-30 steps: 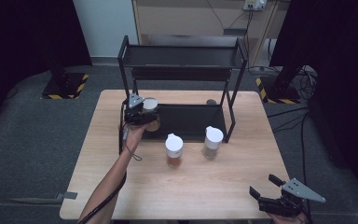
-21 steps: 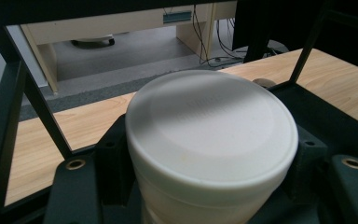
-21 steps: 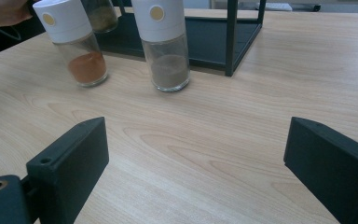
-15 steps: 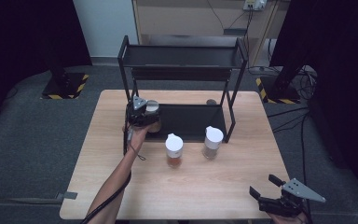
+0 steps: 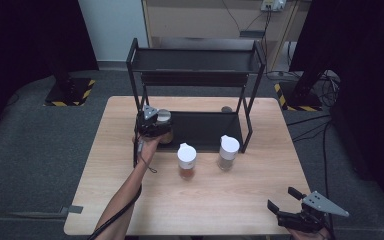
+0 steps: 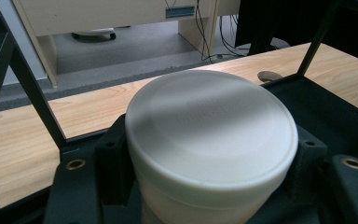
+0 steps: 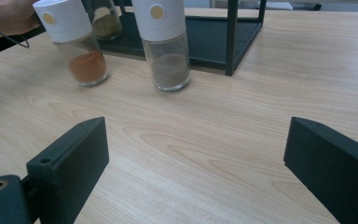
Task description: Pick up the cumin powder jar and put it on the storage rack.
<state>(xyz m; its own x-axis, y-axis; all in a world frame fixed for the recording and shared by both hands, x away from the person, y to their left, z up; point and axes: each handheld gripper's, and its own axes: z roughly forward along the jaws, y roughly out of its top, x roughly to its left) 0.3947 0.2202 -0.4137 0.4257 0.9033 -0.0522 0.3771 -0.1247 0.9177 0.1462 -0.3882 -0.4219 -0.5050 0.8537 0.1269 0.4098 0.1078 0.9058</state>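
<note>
Left tool (image 5: 156, 125): held at the left front corner of the black rack's lower shelf, its jaws pinching a jar just below the lid, one jaw on each side as seen in the left gripper view.
Held jar (image 6: 209, 140): white round lid on top, upright, over the left end of the lower shelf; in the right gripper view its glass body (image 7: 106, 21) showed a yellowish-brown fill; whether its base touched the shelf could not be told.
Left hand (image 5: 147, 146): behind the left tool, forearm coming in from the bottom edge of the high view, a thin black cable looped at the wrist.
Right tool (image 5: 292, 207): near the front right corner of the bench, jaws spread wide with bare wood between them, holding nothing; a grey three-cornered plate sat on top of it.
Orange-powder jar (image 5: 186, 160): upright on the bench just in front of the rack, white cap, clear body about a third full of orange powder.
Brown-powder jar (image 5: 228, 152): upright to the right of the orange one, near the rack's front right post, white cap, greyish-brown fill; the two jars stood apart, not touching.
Rack (image 5: 195, 80): black metal, two shelves, standing at the back middle of the bench; upper shelf bare.
Small round disc (image 5: 226, 109): lay on the bench behind the rack's lower shelf, towards its right end; what it was could not be told.
Bench (image 5: 220, 200): light wood, with rounded corners.
</note>
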